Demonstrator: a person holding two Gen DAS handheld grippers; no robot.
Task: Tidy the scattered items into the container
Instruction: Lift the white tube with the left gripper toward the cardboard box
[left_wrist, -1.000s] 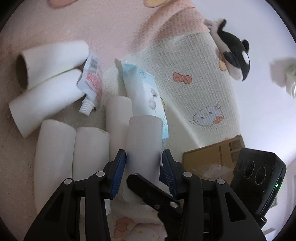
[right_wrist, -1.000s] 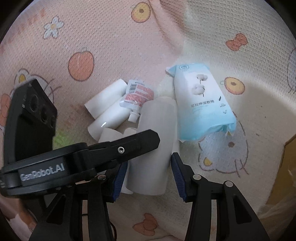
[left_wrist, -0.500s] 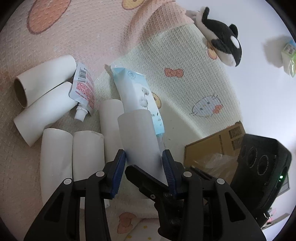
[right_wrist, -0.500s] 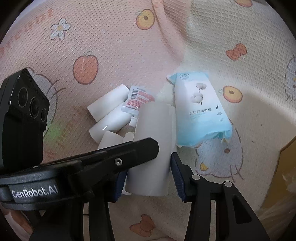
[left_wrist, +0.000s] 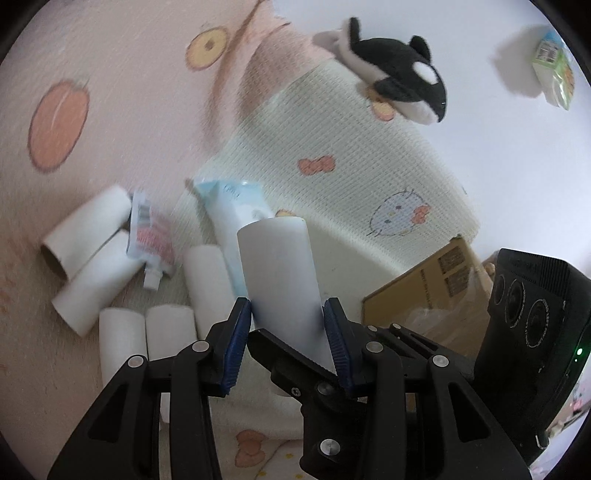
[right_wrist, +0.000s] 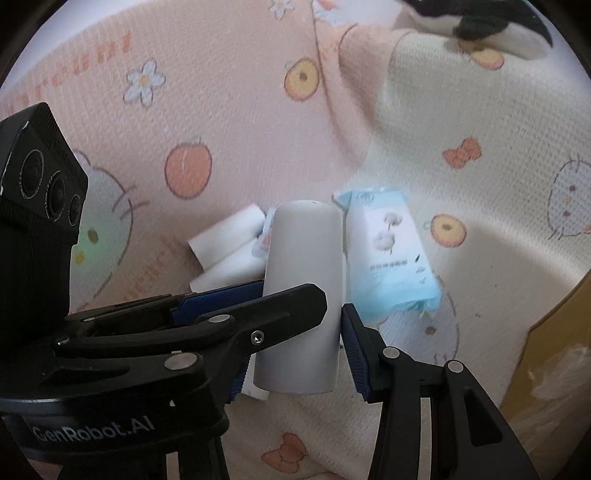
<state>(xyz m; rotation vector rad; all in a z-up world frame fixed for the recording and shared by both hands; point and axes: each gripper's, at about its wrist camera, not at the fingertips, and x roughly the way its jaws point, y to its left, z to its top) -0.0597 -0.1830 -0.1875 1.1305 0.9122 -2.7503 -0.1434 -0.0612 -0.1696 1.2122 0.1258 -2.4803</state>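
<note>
Left gripper (left_wrist: 288, 325) and right gripper (right_wrist: 291, 325) both clamped on one white tube (left_wrist: 280, 273), blue packet (right_wrist: 391, 254) just ahead, cardboard box (left_wrist: 424, 288) to the right.

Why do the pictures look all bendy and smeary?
Left wrist view: the fisheye lens bends the edges, and the tubes on the blanket look smeared. Right wrist view: the blue pack is fuzzy, but the held white tube looks sharper.

My two cameras sit close above the blanket (left_wrist: 122, 122), looking down. Both see the white tube (left_wrist: 280, 273) (right_wrist: 303, 295).
</note>
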